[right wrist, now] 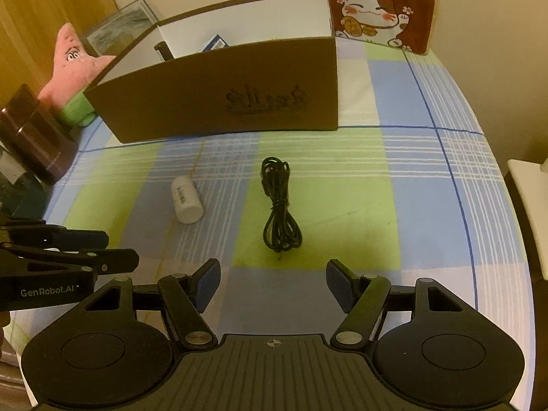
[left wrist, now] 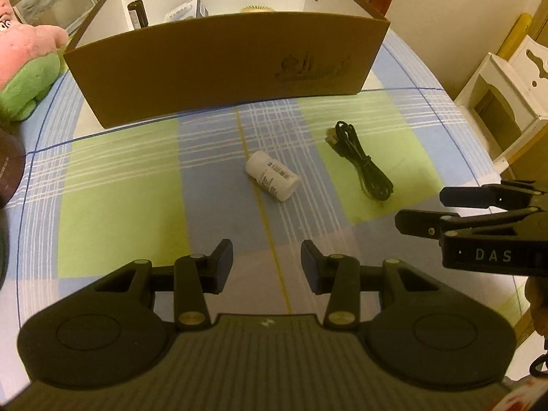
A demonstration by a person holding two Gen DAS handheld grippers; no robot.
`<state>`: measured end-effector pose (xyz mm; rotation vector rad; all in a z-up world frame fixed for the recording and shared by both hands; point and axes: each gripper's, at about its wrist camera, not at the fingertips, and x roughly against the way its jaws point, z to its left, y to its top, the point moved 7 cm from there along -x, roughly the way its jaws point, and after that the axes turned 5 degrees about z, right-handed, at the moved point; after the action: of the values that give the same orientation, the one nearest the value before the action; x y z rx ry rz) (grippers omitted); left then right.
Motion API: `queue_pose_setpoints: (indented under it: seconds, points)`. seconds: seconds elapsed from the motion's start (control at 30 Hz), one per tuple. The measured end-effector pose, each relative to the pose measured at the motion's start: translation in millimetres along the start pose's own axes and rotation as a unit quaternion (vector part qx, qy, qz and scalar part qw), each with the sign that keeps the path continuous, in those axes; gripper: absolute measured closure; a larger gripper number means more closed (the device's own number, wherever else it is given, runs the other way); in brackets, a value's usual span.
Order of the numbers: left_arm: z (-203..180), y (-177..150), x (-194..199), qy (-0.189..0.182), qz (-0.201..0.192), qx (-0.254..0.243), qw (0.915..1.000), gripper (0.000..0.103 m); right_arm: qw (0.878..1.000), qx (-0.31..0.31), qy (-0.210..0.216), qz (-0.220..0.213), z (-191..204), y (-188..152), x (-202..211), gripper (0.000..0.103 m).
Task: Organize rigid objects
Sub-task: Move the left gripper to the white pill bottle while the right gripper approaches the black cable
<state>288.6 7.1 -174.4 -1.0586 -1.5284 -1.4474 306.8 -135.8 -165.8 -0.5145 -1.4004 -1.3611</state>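
Left fingers: the left gripper [left wrist: 267, 260] hovers above the checked cloth [left wrist: 120, 205] with its 2 fingers [left wrist: 222, 257] spread apart and nothing between them, aimed toward the bottle.
Right fingers: the right gripper [right wrist: 273, 282] has its 2 fingers [right wrist: 337, 284] released too, a wider gap, nothing in it, lined up behind the cable.
Bottle: a small white pill bottle [left wrist: 272, 175] lies on its side on the cloth, cap end toward the box, label up, just ahead of the left fingers and clear of them.
Cable: a black coiled cable [right wrist: 281, 205], tied at the middle, lies flat just beside the bottle, not touching it, and directly ahead of the right fingers.
Box: a brown cardboard box [left wrist: 222, 68] stands open-topped behind both items, white inside, with a dark cylinder [left wrist: 137, 13] and a small white carton [left wrist: 186, 8] showing over its rim.
Surroundings: a pink and green plush toy [right wrist: 73, 65] sits at the box's left end; a cat-print fabric [right wrist: 373, 7] hangs behind.
Worktop: covered edge to edge by the green, blue and white cloth.
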Motion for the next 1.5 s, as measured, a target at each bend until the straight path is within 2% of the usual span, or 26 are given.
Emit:
queue_pose_setpoints:
  seconds: [0.67, 0.87, 0.97, 1.23, 1.4, 1.5]
  points:
    - [-4.5, 29.5, -45.7, 0.000, 0.005, -0.029, 0.9996, 0.062, 1.000, 0.028, -0.012, -0.005, -8.4, 27.5, -33.8, 0.036]
    - [-3.3, 39.4, -54.6, 0.005, 0.001, -0.036, 0.9993, 0.062, 0.999, 0.049, -0.016, -0.001, -7.5, 34.6, -46.8, 0.052]
    - [0.2, 42.0, -58.1, 0.012, 0.003, -0.037, 0.9992, 0.063, 0.998, 0.054, -0.017, 0.000, -6.9, 38.3, -51.6, 0.056]
    - [26.1, 48.5, -57.1, 0.031, 0.005, -0.009, 0.9995, 0.063, 0.998, 0.056, -0.013, 0.008, -5.7, 44.7, -61.8, 0.057]
    - [26.4, 50.0, -49.6, -0.005, 0.003, -0.009, 0.9999, 0.062, 0.998, 0.057, -0.013, 0.011, -6.6, 46.5, -66.8, 0.057]
    - [20.4, 54.2, -46.5, -0.011, -0.002, -0.021, 0.9997, 0.060, 0.998, 0.059, -0.015, 0.008, -6.7, 48.5, -68.3, 0.057]
